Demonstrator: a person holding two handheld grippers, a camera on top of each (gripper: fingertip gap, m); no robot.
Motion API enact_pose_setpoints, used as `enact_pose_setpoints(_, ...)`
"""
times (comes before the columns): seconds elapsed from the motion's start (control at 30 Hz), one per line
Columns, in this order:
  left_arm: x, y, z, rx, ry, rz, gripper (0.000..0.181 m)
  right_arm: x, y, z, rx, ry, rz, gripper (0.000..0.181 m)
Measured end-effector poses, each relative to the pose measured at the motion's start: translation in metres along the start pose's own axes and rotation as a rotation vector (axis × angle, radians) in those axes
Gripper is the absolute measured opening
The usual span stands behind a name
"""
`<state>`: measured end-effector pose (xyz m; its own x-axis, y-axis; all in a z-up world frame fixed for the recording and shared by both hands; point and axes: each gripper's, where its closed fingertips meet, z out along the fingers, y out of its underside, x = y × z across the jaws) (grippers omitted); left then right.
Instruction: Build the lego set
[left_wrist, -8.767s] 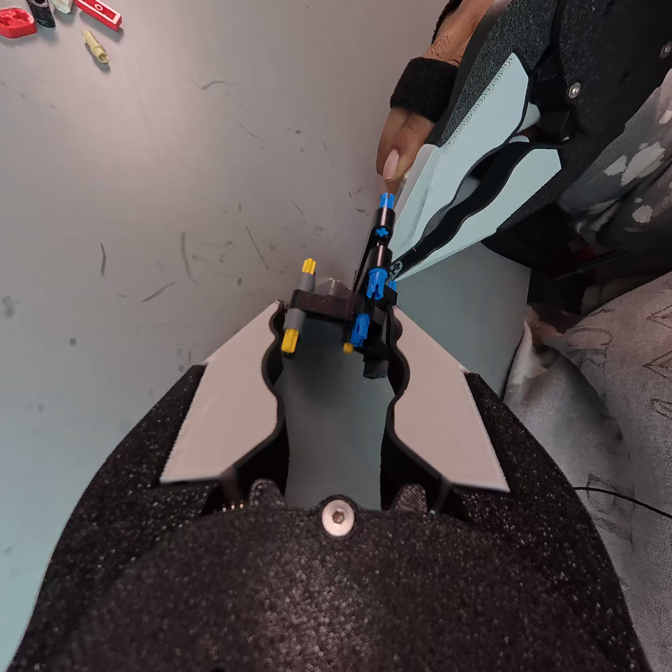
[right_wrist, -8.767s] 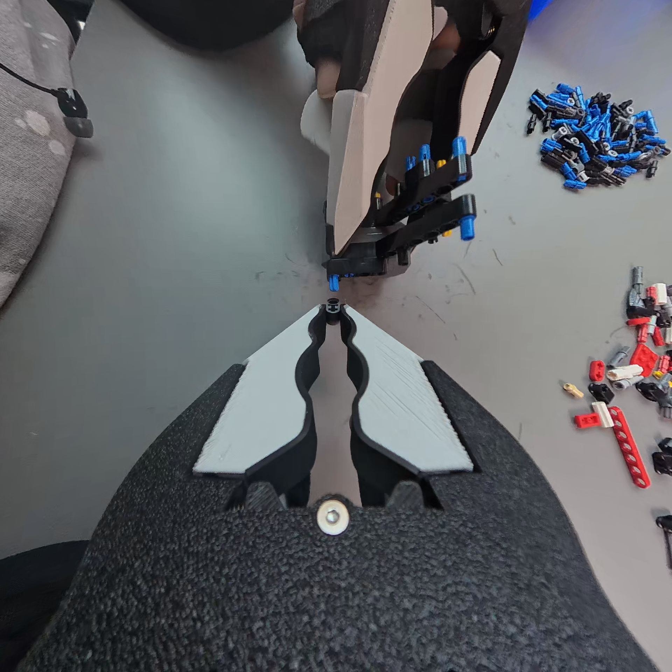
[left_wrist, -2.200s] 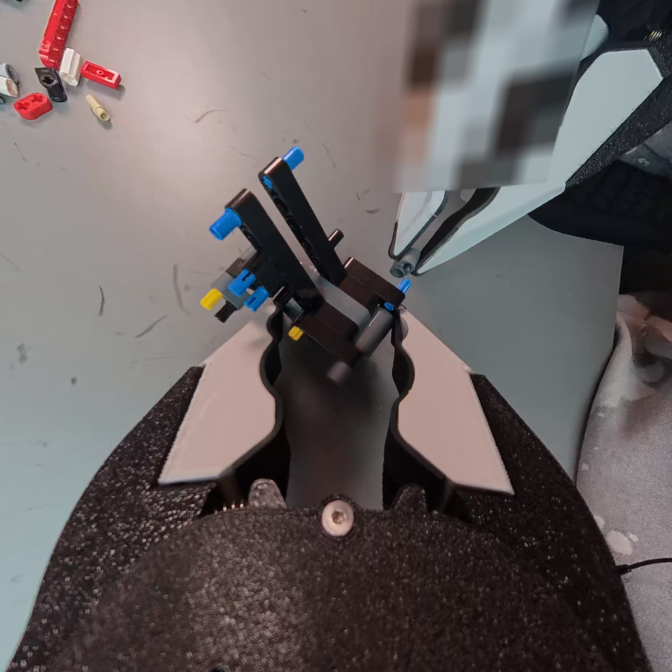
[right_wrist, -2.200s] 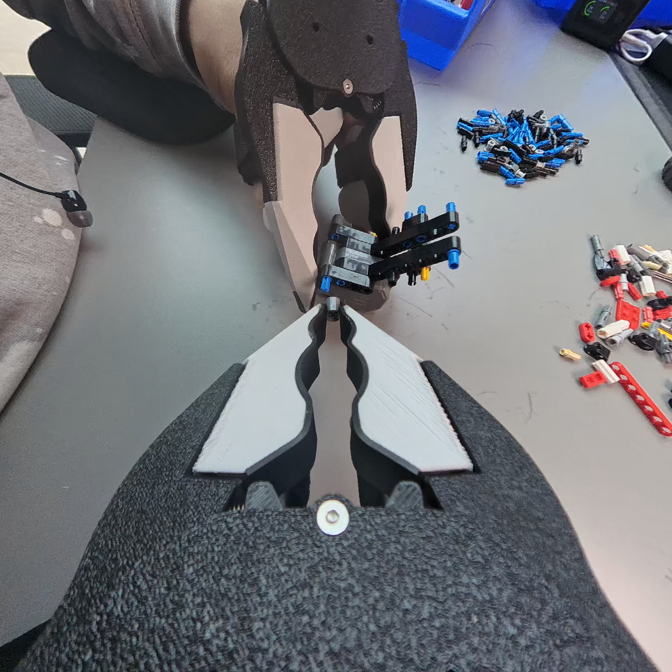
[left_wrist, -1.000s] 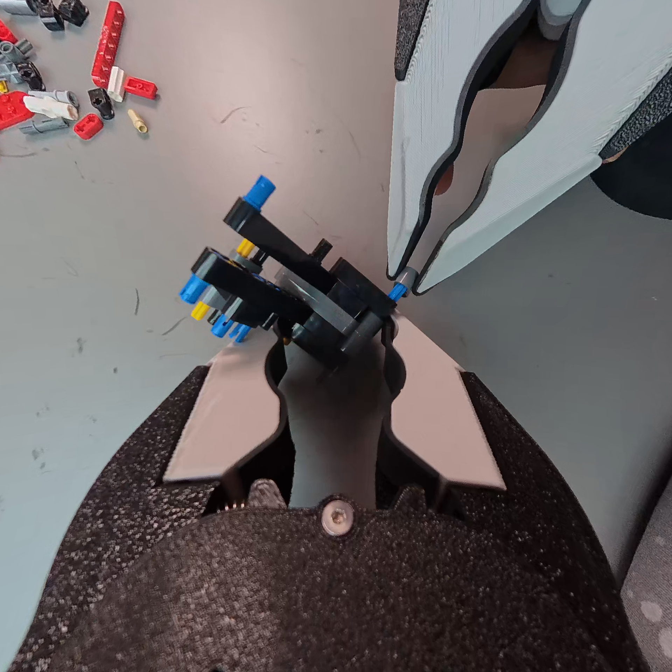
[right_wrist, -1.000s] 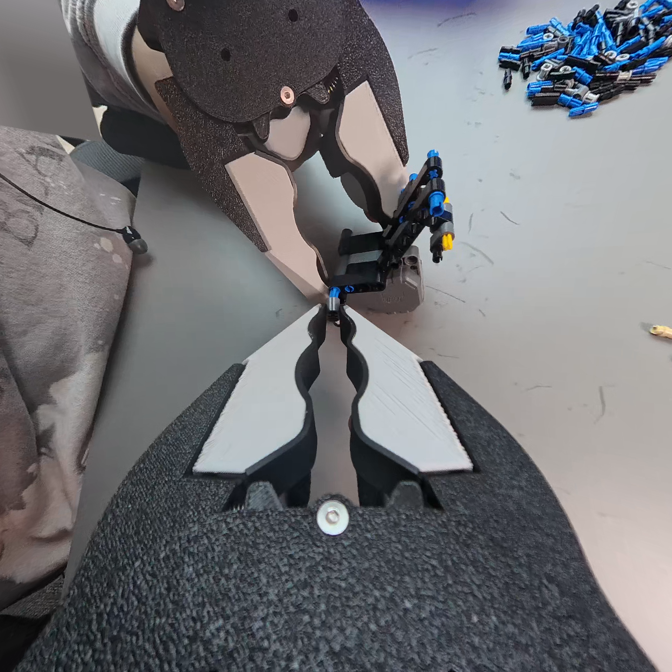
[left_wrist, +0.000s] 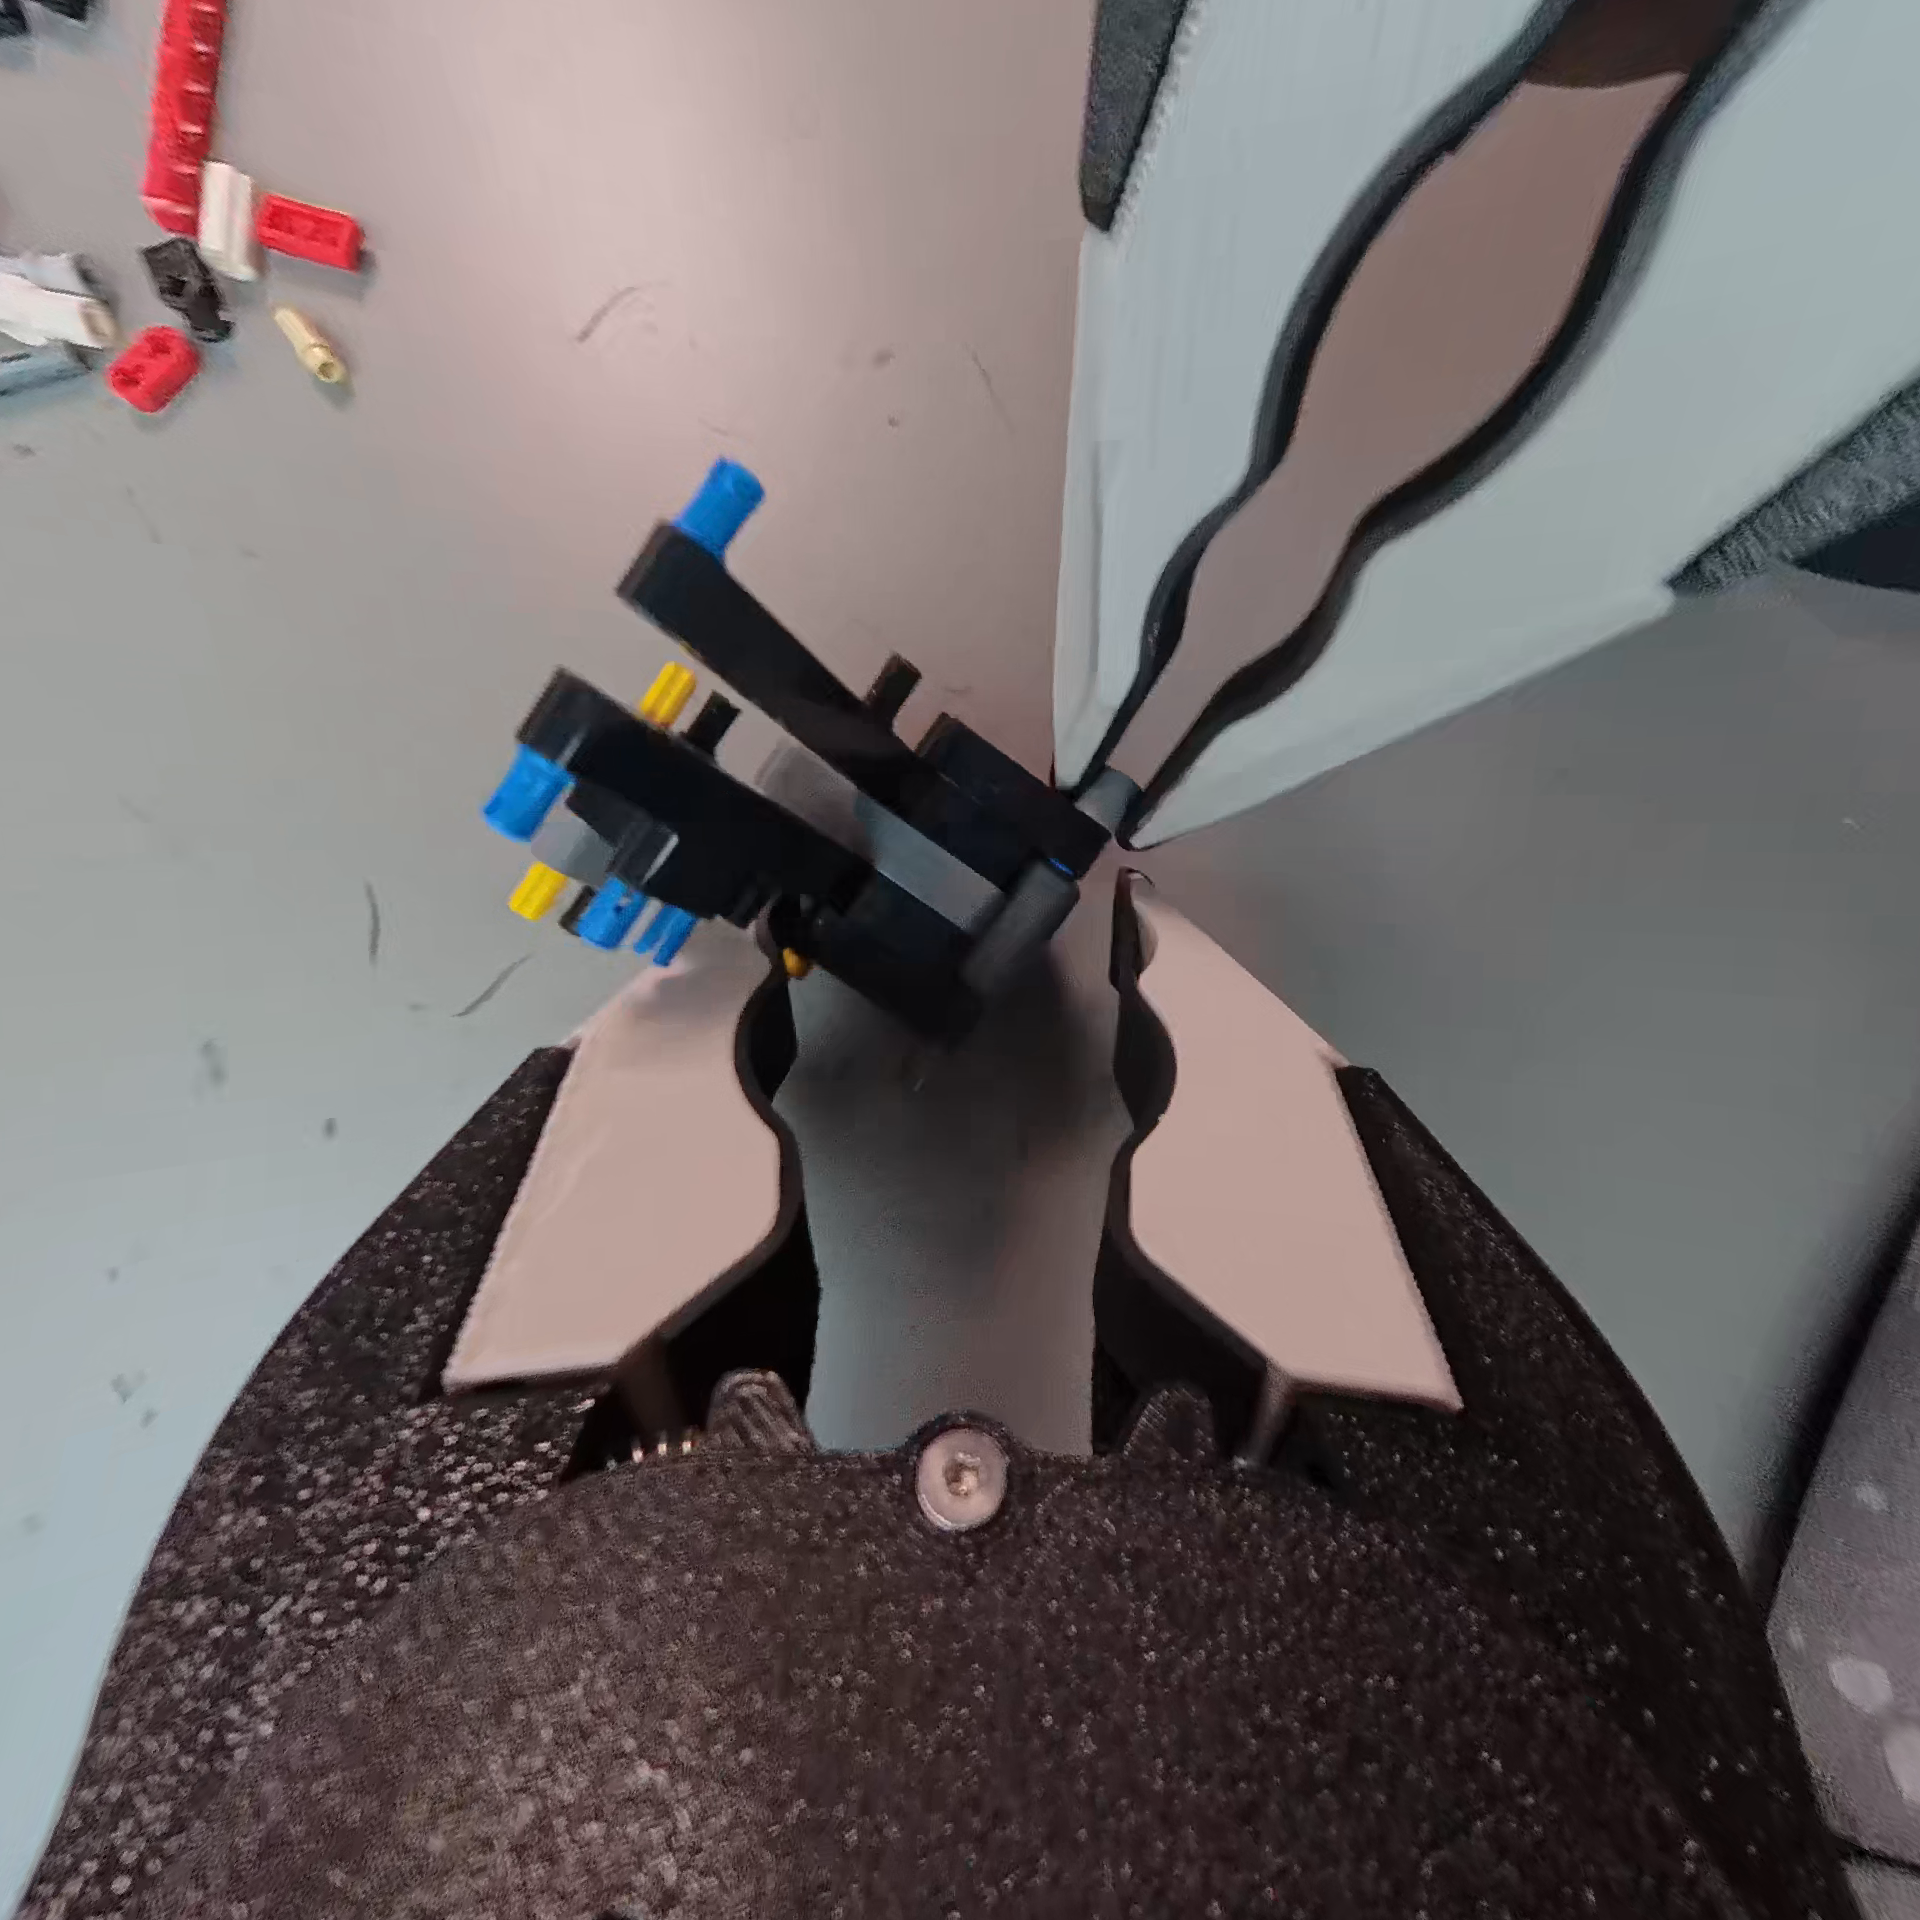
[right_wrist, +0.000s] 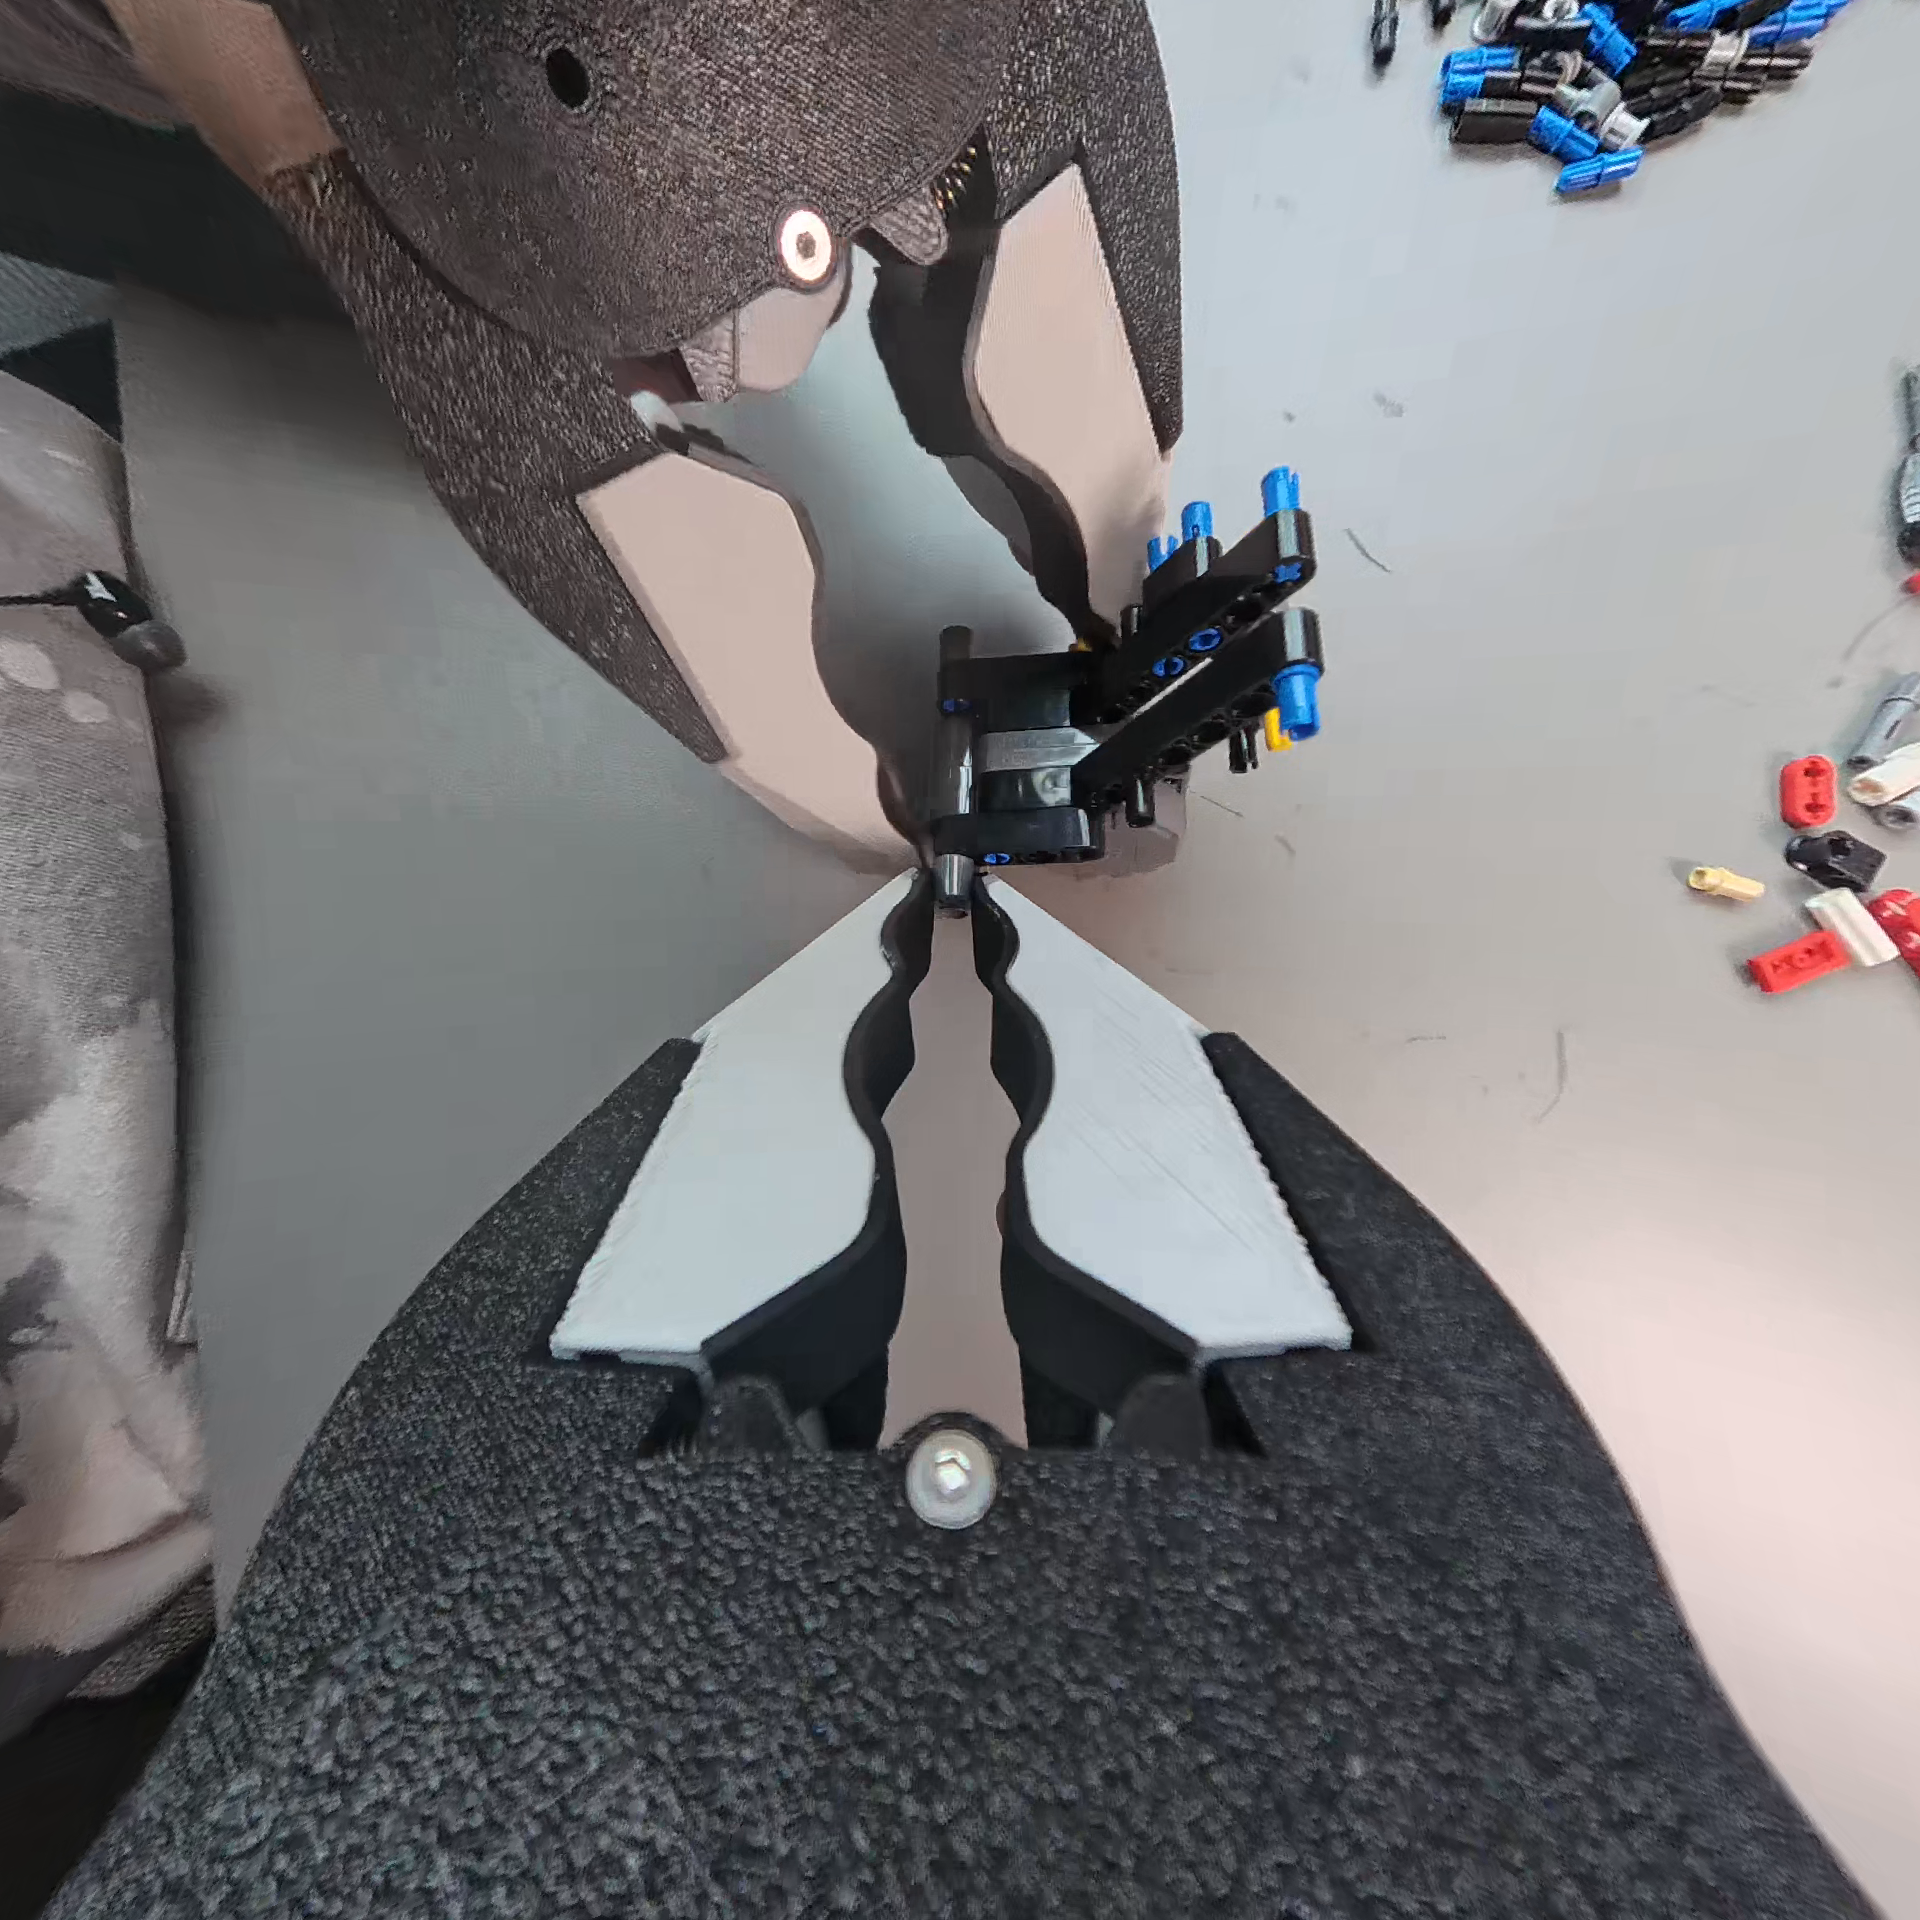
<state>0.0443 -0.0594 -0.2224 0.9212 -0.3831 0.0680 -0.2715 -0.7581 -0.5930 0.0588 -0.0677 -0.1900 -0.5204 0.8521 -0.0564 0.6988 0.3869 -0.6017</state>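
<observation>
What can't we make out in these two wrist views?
- Left wrist view: the left tongs around the black assembly; motion blur hides where the pads touch it.
- Both views: how far the grey sleeve in the right tongs is seated; its end is hidden by the assembly.
- Right wrist view: the pile of blue and black pins is cut off by the top edge.
- Left wrist view: the red beam is cut off at the top.

Both grippers are showing speckled black bodies: the right gripper is wearing pale grey wavy-edged fingers, the left gripper beige-grey ones (each with one silver screw at centre).
</observation>
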Motion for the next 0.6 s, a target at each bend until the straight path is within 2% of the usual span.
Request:
enact_pose_setpoints(0.03, 0.0046, 0.0015, -0.0007, 0.013, 0.048, 0.018, 0.067, -0.0007, 0.0021, 0.0001, 0.016, -0.019, 0.0, 0.007)
enact_pose_setpoints(0.27, 0.0048, -0.0028, -0.0013, 0.15, 0.207, 0.076, 0.069, -0.0049, 0.0055, 0.0014, 0.176, -0.139, 0.029, 0.007)
enact_pose_setpoints(0.37, 0.001, -0.0038, 0.0005, 0.158, 0.198, 0.102, 0.06, -0.0045, 0.005, 0.0007, 0.229, -0.165, 0.024, 0.007)
enact_pose_setpoints(0.6, 0.0002, -0.0061, -0.0006, 0.143, 0.235, 0.026, 0.059, 0.0022, 0.0027, -0.0026, 0.224, 0.018, -0.154, 0.007)
